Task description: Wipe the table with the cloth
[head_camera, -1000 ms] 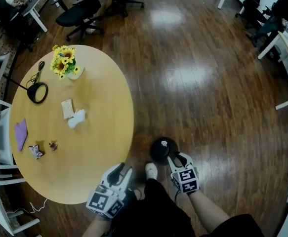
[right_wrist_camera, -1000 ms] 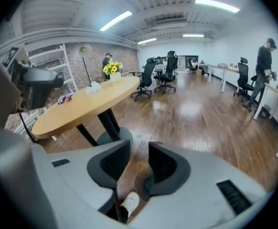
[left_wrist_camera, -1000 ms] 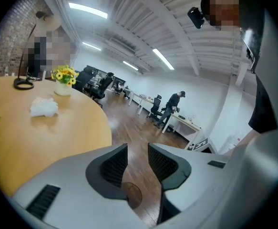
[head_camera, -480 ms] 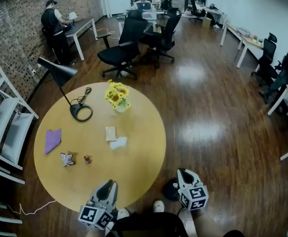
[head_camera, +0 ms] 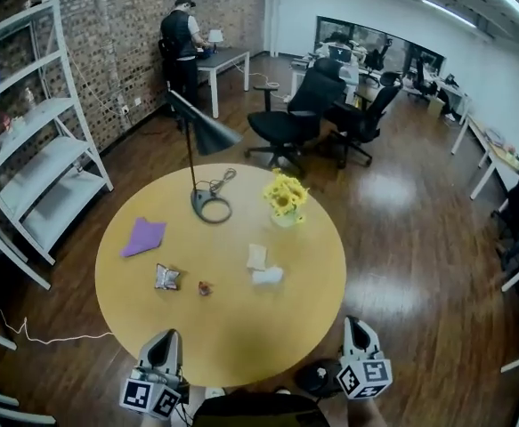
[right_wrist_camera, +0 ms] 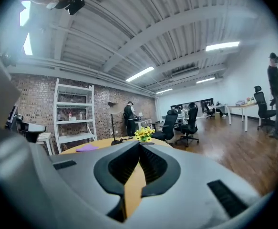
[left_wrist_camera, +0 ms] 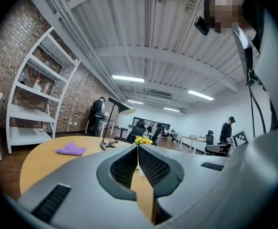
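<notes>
Purple cloth [head_camera: 143, 236], lying flat, at far-left of the round tan table [head_camera: 241, 327]

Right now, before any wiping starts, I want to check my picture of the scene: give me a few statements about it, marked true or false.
1. The purple cloth lies on the round table. True.
2. The right gripper holds the cloth. False: its jaws are together on nothing, and the cloth lies across the table from it.
3. The yellow flowers stand on the floor. False: they stand on the table, near the lamp base.
4. A crumpled wrapper lies on the table. True.
</notes>
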